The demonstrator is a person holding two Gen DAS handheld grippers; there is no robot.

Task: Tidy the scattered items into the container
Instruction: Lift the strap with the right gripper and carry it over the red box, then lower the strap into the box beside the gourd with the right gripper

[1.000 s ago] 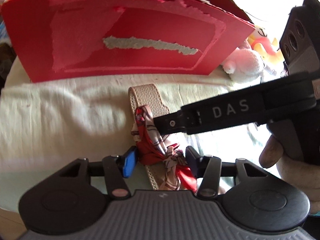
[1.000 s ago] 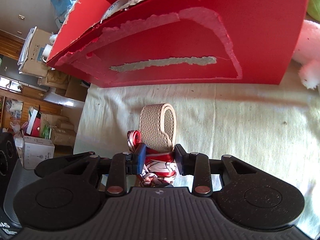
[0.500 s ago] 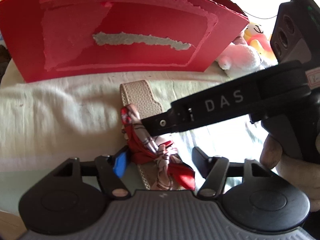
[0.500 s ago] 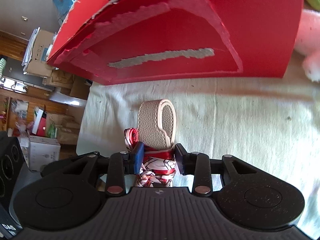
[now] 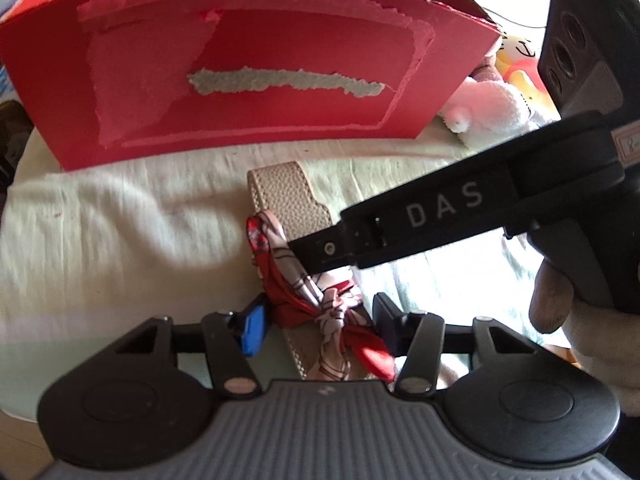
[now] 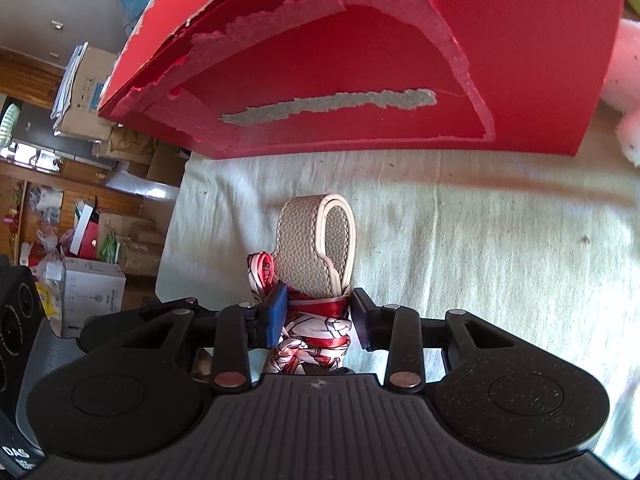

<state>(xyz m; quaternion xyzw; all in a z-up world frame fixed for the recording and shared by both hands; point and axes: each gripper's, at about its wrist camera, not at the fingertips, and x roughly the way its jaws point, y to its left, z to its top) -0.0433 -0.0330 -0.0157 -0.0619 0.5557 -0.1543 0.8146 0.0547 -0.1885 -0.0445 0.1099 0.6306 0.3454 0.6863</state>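
Pinching one scarf-tied strap (image 6: 316, 240), right tongs (image 6: 318, 316); left tongs (image 5: 318, 322) closing around it.

the red box (image 5: 256, 80) walls off the cloth's (image 5: 100, 216) far edge, a plush toy (image 5: 484, 100) crowds its right corner, leaving bare cloth open left of the strap (image 5: 288, 200).

The lower end of the beige pebbled-leather strap (image 5: 294, 208) with its knotted red-and-white patterned scarf (image 5: 320, 300) disappears behind each claw's grey ribbed body. The torn red cardboard box (image 6: 400, 60) is cut off at the top edge, its inside unseen. The pink plush toy (image 6: 624, 92) is overexposed and cropped.
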